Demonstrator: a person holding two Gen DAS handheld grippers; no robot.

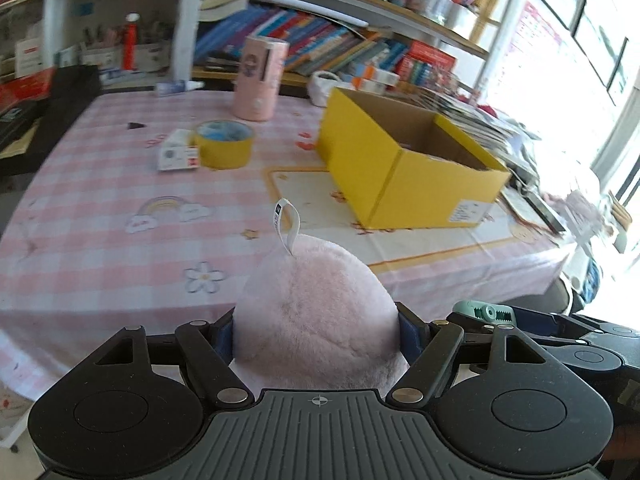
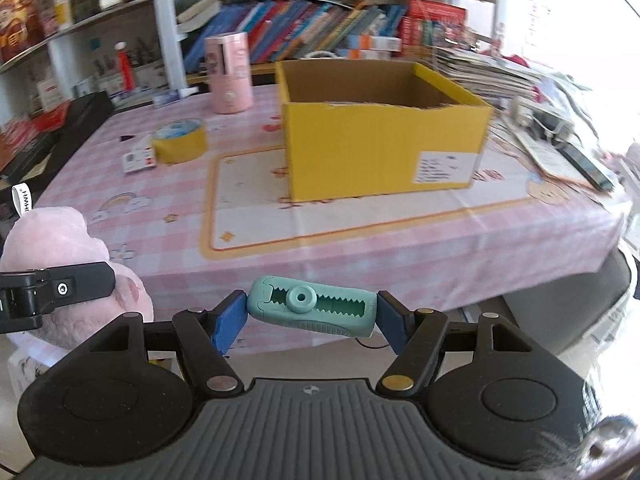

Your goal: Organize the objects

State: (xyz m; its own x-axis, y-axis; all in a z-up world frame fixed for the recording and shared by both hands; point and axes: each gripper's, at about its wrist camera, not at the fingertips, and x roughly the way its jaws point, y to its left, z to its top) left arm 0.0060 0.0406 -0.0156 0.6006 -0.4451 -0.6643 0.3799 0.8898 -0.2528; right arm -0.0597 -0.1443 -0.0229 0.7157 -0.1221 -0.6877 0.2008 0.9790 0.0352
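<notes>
Pink plush (image 1: pixel 316 312) squeezed in L gripper (image 1: pixel 316 330); teal ratchet tool (image 2: pixel 314 312) pinched endwise in R gripper (image 2: pixel 312 316). Both off the table's near edge. Yellow box (image 2: pixel 384 148) at 12 o'clock from R: carry over the rim w/ clearance, release inside, one at a time.

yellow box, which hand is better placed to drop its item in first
Right, probably. The right tongs, shut on the green tool, face the yellow box almost head-on, its open top ahead. The left tongs, holding the pink plush, see the box off to their right at an angle.
</notes>
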